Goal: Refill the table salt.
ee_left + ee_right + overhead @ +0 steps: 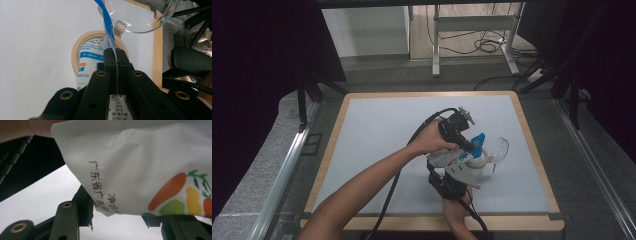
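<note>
1. A white bag [140, 170] with printed words and carrot pictures sits between the two claws, over the grey table [377, 135].
2. The left claw [116, 56] is clenched on the bag's thin blue and white edge [110, 37], which runs up from between its tips.
3. The right claw [118, 216] has its black jaws part way apart with the bag's bottom corner between them; I cannot tell if they squeeze it.
4. Just past the left claw's tips lies a tan ring [86, 40], and above it a clear plastic bowl [140, 15].
5. From above, the left hand [432, 137] reaches far across and tips its claw down to the right.
6. The right hand [457, 207] comes from the near edge and points its claw away, just under the left claw.
</note>
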{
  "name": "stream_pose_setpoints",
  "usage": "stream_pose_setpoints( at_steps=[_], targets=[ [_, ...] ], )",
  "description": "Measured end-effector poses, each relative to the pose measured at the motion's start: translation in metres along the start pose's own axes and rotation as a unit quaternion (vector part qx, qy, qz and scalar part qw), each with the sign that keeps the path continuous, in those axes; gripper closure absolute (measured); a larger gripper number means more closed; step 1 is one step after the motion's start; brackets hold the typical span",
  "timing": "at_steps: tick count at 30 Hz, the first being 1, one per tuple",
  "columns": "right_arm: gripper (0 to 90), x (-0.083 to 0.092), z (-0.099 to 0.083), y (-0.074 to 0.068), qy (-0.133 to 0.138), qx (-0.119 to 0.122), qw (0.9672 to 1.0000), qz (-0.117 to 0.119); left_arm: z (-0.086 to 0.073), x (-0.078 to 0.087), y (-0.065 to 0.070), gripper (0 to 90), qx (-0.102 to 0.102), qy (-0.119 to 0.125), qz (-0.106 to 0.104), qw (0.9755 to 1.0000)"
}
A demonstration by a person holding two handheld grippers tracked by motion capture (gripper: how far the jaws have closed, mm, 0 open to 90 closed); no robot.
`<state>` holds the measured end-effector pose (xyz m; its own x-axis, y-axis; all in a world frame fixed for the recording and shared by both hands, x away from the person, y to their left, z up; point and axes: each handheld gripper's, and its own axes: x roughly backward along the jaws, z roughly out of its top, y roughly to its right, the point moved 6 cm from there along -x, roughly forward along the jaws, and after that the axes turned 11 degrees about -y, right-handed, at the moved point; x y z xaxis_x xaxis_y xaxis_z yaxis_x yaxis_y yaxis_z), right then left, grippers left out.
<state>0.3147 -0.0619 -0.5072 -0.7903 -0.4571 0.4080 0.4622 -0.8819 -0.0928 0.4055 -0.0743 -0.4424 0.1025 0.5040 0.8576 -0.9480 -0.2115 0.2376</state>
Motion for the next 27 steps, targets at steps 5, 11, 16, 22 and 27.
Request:
stream_pose_setpoints(
  at_steps=[5,11,16,22,27],
  targets=[
    [51.2,0.000,-0.003,0.000,-0.006,0.003,1.0000,0.000,0.000,0.001,0.001,90.0,-0.001,0.003,-0.001,1.0000],
    [50.4,-0.002,-0.009,0.002,-0.016,0.012,0.9998,-0.002,0.000,0.003,0.001,90.0,0.002,0.009,-0.001,1.0000],
    [48.7,-0.003,-0.015,0.004,-0.031,0.021,0.9993,-0.003,-0.001,0.008,0.002,90.0,0.002,0.016,-0.001,0.9999],
    [45.0,-0.005,-0.023,0.008,-0.054,0.026,0.9982,-0.002,-0.006,0.015,0.004,90.0,-0.002,0.022,-0.001,0.9998],
    [42.0,-0.010,-0.028,0.010,-0.069,0.027,0.9972,-0.009,-0.014,0.017,0.006,90.0,-0.005,0.029,-0.002,0.9996]
  ],
)
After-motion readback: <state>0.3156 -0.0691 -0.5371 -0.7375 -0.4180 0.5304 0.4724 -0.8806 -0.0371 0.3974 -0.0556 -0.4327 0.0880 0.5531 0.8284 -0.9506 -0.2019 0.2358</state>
